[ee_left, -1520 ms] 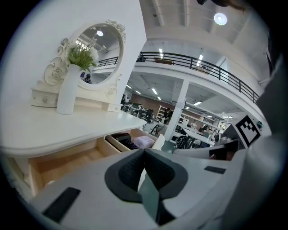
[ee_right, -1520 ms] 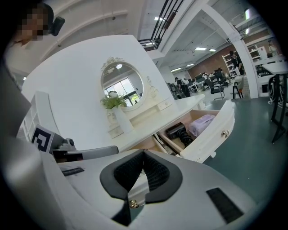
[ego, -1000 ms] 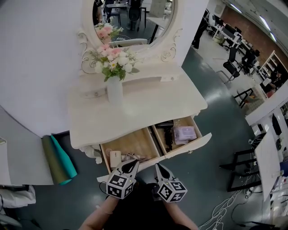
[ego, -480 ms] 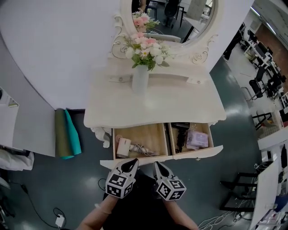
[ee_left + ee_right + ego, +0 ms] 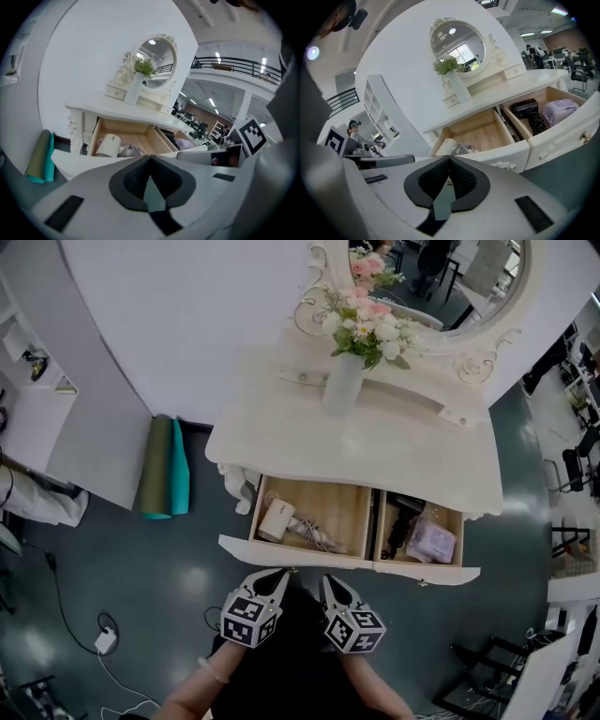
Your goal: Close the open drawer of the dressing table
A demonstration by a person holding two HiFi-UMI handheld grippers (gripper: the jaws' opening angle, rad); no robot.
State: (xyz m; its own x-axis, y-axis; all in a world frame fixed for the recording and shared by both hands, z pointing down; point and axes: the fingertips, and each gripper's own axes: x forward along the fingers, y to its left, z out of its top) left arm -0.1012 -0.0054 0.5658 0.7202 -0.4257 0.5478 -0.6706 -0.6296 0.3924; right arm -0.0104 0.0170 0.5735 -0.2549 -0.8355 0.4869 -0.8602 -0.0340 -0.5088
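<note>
The cream dressing table (image 5: pixel 281 437) stands against the white wall with both drawers pulled out. The left drawer (image 5: pixel 352 518) holds a white hair dryer (image 5: pixel 277 519) and a cord; its front panel (image 5: pixel 281 550) faces me. The right drawer (image 5: pixel 464 540) holds a dark dryer and a lilac pouch (image 5: pixel 431 541). My left gripper (image 5: pixel 283 573) and right gripper (image 5: pixel 326 580) hover side by side just in front of the left drawer's front, both shut with nothing between their jaws. In the left gripper view the drawer (image 5: pixel 123 126) lies ahead; in the right gripper view the drawer front (image 5: pixel 506 154) is close.
A vase of flowers (image 5: pixel 343 382) and an oval mirror (image 5: pixel 441 277) stand at the table's back. Rolled green and teal mats (image 5: pixel 165 468) lean by the wall on the left. A white shelf unit (image 5: pixel 56 418) is at far left. Cables (image 5: pixel 66 615) lie on the dark floor.
The head view has swung, so the table now sits further right and its drawers face me more squarely. Both grippers stay shut and close together in front of the left drawer.
</note>
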